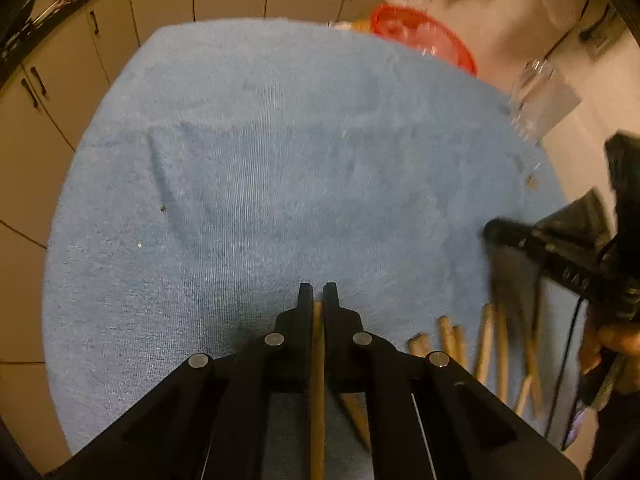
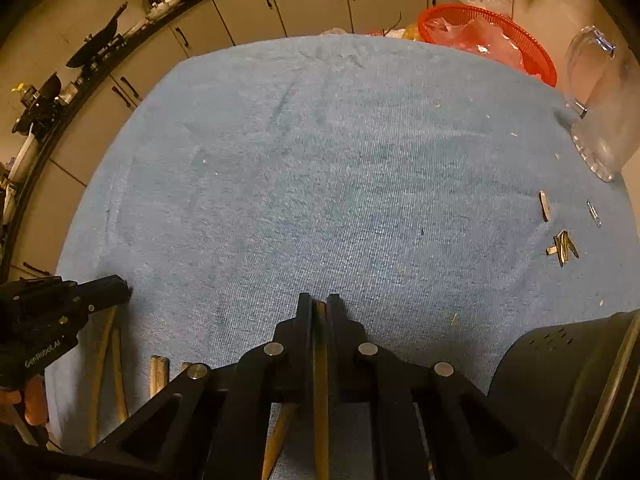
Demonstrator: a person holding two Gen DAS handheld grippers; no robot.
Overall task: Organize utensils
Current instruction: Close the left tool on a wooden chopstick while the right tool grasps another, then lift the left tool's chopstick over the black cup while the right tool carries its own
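1. Nearest to us, our left gripper (image 1: pixel 318 294) has its black jaws drawn in narrow around a slim wooden chopstick (image 1: pixel 317 380), which runs back between the fingers toward the camera.
2. Our right gripper (image 2: pixel 319 304) is likewise clamped narrow on a second thin wooden stick (image 2: pixel 320 380).
3. Just beside the grippers, a loose cluster of wooden chopsticks (image 1: pixel 486 344) lies on the blue terry towel (image 1: pixel 260 160), some crossing each other.
4. In the right wrist view, a dark perforated cylindrical holder (image 2: pixel 560 380) sits at the near right, on the towel's edge.
5. Farther out on the towel, small wood fragments (image 2: pixel 562 246) lie near the right side, well apart from the stick cluster.
6. Beyond them, a clear glass jar (image 2: pixel 600 100) sits at the towel's right edge.
7. At the far edge is a red plastic mesh basket (image 2: pixel 532 52) holding crumpled plastic bags.
8. Behind everything run beige cabinet doors (image 2: pixel 312 4) with dark handles.
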